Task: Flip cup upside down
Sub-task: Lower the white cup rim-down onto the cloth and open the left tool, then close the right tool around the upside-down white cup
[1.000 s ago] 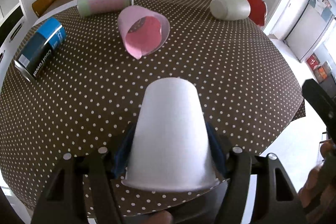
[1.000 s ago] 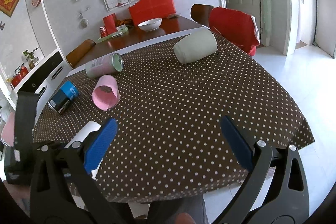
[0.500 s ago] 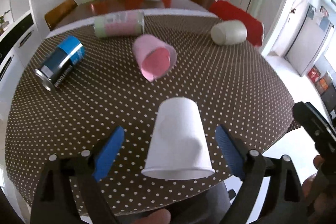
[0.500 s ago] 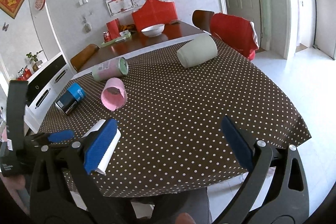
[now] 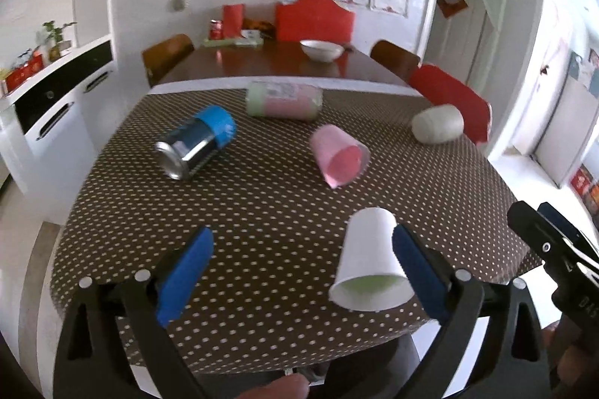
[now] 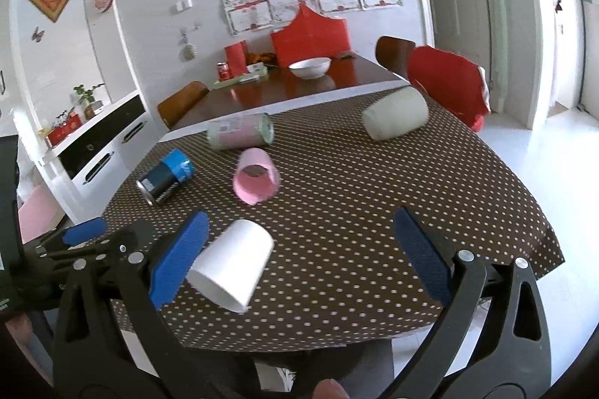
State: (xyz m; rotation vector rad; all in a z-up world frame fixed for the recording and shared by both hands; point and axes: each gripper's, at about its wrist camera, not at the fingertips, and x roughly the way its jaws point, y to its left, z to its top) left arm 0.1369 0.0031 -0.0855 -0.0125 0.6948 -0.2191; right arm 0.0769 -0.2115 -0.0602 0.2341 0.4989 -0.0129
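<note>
Standing mouth-down near the table edge, the white cup sits just beside one pad of the wide-open left tool; retreating straight back (no sideways brush) seems wise. The right tool gapes, empty.

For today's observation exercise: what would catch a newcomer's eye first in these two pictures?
The white paper cup stands mouth-down near the table's front edge, between the open blue fingers of the left gripper. Behind it, a pink cup and a blue can lie on their sides on the dotted tablecloth.
</note>
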